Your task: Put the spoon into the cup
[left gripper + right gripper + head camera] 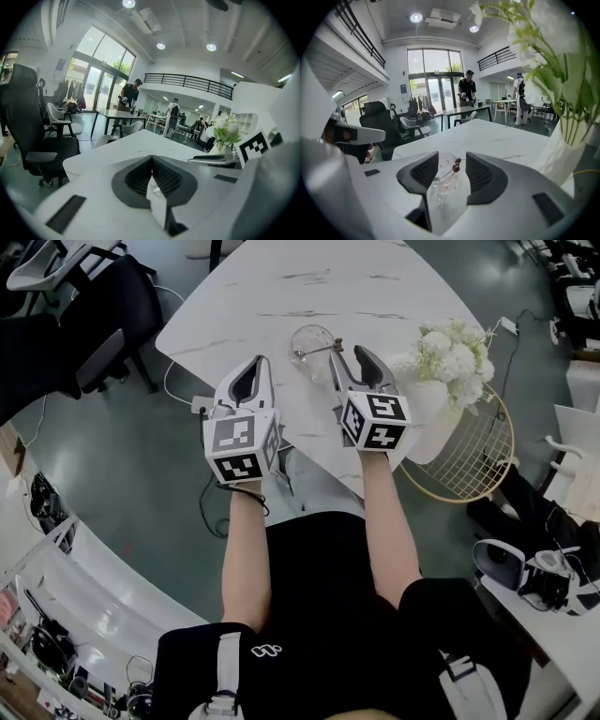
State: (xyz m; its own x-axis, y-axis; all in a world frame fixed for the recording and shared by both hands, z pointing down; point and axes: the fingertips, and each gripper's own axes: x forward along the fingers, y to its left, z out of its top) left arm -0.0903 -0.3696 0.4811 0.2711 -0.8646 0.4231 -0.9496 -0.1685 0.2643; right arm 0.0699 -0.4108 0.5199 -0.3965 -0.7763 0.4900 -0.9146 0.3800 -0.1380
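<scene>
A clear glass cup (312,341) stands on the white marble table (272,287), near its front edge. The spoon (322,350) rests inside it, its thin handle leaning out to the right over the rim. My right gripper (351,354) is just right of the cup, open, touching nothing. In the right gripper view the cup (440,183) and the spoon's handle (451,170), ending in dark beads, show in the gap of the right gripper (452,155). My left gripper (262,362) hovers left of the cup. Its jaws meet in the left gripper view (151,158), nothing held.
A white vase of white flowers (448,354) stands on the table right of my right gripper, close to it (555,70). A gold wire basket (480,457) sits on the floor beyond the table's right edge. Black office chairs (98,315) stand at the left.
</scene>
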